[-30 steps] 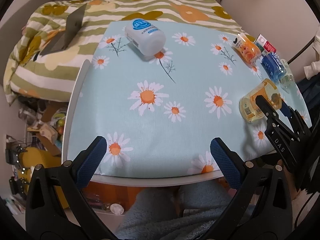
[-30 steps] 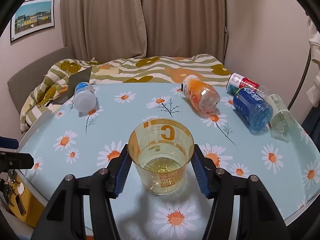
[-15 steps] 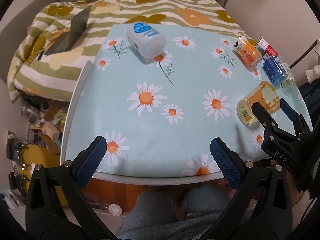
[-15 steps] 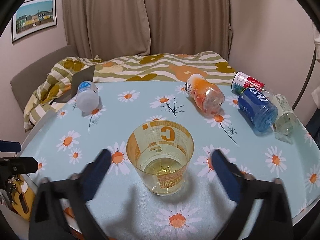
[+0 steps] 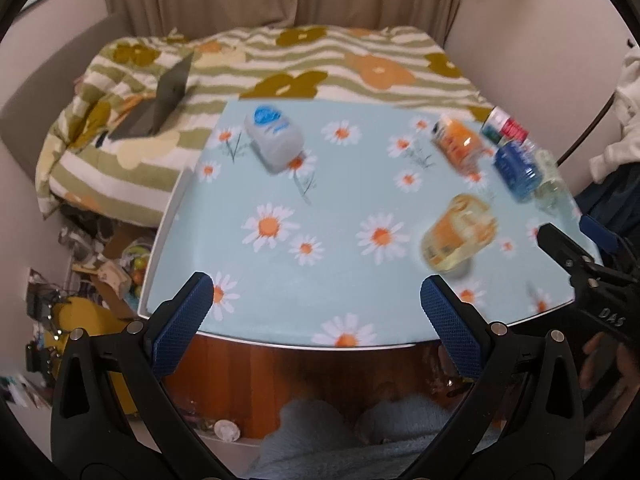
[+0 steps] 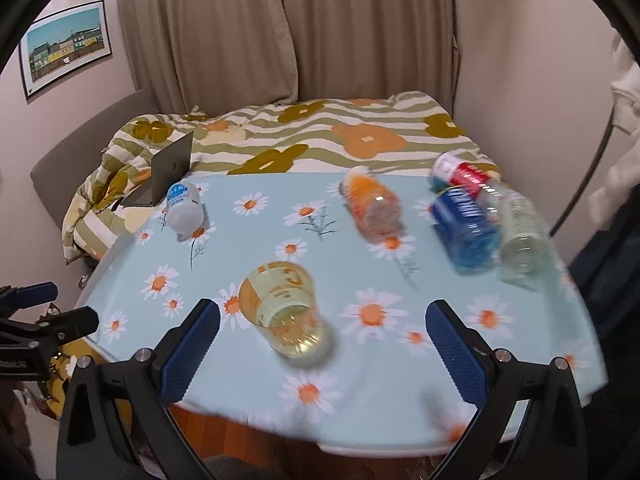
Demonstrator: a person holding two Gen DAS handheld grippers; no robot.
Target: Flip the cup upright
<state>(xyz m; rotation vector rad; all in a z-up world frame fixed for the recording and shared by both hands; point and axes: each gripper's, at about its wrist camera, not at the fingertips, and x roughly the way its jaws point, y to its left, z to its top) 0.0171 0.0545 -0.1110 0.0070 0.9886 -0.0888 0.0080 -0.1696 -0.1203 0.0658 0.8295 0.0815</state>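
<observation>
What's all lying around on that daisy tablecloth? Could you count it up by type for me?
Upright yellow see-through plastic cup: 1
Bottles lying on their sides: 5 (white with blue cap, orange, red-labelled, blue, clear)
Total: 6

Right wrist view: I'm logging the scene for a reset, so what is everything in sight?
Cup: 1, yellow see-through, upright, near table edge.
White bottle: 1, blue cap, lying far left.
Orange bottle: 1, lying centre back.
Blue bottle: 1, lying far right.
Red-label bottle: 1, behind the blue one.
Clear bottle: 1, lying rightmost.
Table: 1, light blue daisy cloth.
Laptop: 1, grey, on striped bedding.
Poster: 1, left wall.
Right gripper: open, empty.
Left gripper: open, empty.
</observation>
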